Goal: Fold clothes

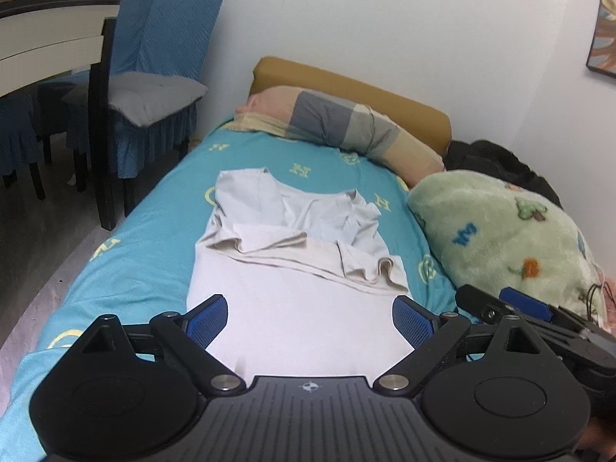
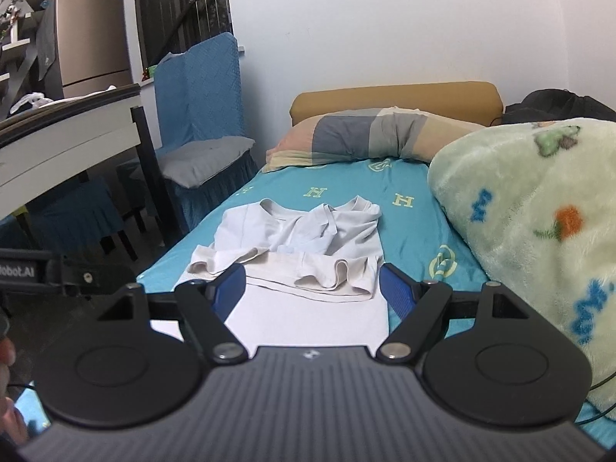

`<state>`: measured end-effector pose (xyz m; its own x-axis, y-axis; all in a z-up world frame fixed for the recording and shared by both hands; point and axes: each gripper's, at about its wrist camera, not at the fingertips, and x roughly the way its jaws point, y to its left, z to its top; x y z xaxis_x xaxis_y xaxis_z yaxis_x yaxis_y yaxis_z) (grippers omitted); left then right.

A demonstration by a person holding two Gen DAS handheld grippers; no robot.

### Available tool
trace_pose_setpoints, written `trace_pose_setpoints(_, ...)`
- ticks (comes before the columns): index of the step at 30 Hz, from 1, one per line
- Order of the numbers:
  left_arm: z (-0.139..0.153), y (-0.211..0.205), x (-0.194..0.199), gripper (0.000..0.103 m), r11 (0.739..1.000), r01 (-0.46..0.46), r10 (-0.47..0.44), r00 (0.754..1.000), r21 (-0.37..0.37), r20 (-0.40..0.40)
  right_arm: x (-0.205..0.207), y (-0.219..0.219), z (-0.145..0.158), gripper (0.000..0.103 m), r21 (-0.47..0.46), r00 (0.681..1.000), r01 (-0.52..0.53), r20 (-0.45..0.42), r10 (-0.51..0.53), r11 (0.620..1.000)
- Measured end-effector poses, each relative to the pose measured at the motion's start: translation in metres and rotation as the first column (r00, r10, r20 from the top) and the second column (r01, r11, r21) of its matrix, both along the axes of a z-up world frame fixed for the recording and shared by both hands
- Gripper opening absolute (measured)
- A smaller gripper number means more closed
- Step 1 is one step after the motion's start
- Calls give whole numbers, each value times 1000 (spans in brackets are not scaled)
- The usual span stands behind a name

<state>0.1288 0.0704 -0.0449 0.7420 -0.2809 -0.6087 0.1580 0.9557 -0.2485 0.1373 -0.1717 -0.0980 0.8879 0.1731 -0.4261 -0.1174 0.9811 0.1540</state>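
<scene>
Two spread tongs (image 1: 310, 317) above pale shirt (image 1: 292, 238)

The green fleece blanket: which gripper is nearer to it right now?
Right. The right gripper hovers open right beside the green fleece blanket; the left gripper sits farther across the shirt, toward the bed's open edge.

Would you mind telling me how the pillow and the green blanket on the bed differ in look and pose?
The pillow is smooth cotton in plain grey, pink and beige blocks; the green blanket is fluffy fleece printed with blue and orange motifs. The pillow lies flat along the headboard, while the blanket sits bunched in a heap by the wall. Both rest on the turquoise sheet.
</scene>
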Motion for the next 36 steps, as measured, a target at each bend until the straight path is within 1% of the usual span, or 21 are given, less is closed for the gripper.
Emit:
trace_pose_setpoints(3,-4,-2,1,94,1000,9,-9,1000,3,-18,0,0,-1,78,-3,1000,1,-6,-1,1000)
trace_pose_setpoints(11,-18,6,10,94,997,-13,3,992,-81,-127,0,1,-2,78,-12,1000,5,-15,-6,1000)
trace_pose_setpoints(17,-37,14,19,94,985,-56,14,969,-165,-245,3,1,-6,78,-39,999,20,-35,-21,999)
trace_pose_setpoints(20,-48,20,24,94,973,-95,26,951,-210,-310,7,-2,-10,78,-19,997,14,-74,-15,1000)
trace_pose_setpoints(22,-58,25,27,94,961,-133,39,933,-244,-357,14,-10,-16,78,83,989,2,-145,10,997)
trace_pose_setpoints(23,-63,29,28,93,952,-155,45,924,-264,-381,17,-16,-23,78,174,980,-1,-194,35,985)
trace_pose_setpoints(24,-67,32,29,92,943,-175,48,914,-283,-404,20,-22,-30,78,269,968,0,-242,67,963)
trace_pose_setpoints(25,-72,35,30,92,933,-195,51,903,-301,-426,23,-28,-39,78,373,954,14,-282,100,928)
trace_pose_setpoints(27,-79,40,32,92,916,-225,53,887,-331,-458,26,-39,-60,78,556,920,72,-358,160,828)
trace_pose_setpoints(29,-84,42,33,92,903,-243,48,877,-355,-477,28,-44,-82,79,650,884,164,-431,183,742)
trace_pose_setpoints(30,-86,43,34,92,896,-250,45,873,-367,-485,28,-47,-92,76,688,863,212,-465,197,694)
trace_pose_setpoints(32,-91,44,37,93,879,-268,38,864,-394,-501,28,-49,-110,71,693,828,301,-531,182,655)
trace_pose_setpoints(34,-98,45,40,93,856,-287,25,853,-429,-521,26,-54,-125,71,690,805,386,-577,142,612)
trace_pose_setpoints(35,-102,46,41,93,844,-298,19,847,-445,-531,26,-58,-130,68,698,804,414,-581,125,584)
trace_pose_setpoints(36,-106,46,43,93,831,-311,14,841,-461,-541,25,-61,-136,61,707,805,438,-584,109,554)
